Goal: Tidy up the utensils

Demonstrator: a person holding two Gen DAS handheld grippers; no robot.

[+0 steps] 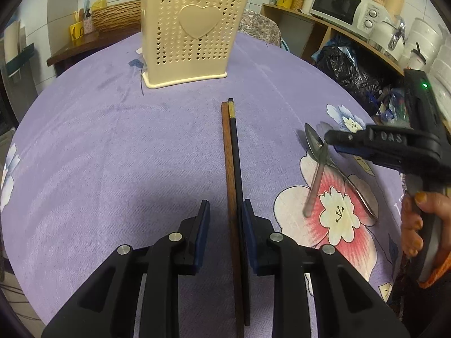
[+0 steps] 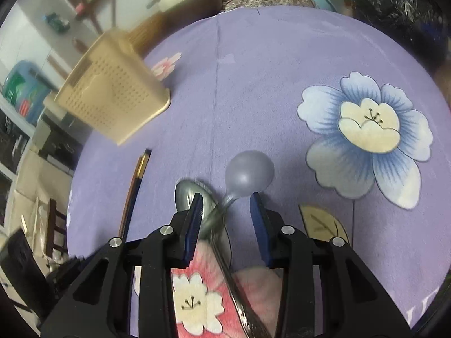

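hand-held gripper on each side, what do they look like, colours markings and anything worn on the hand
Both are matte black plastic with angular linkage arms, round silver pivot bolts and dark blue ribbed pads. The left hand-held gripper and right hand-held gripper match. In the left wrist view the right one shows raised letters and a small green light. An orange cuff sits by the hand.

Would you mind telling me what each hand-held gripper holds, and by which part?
Nothing is held: the left straddles the chopsticks ungripped; the right is open over the spoons.
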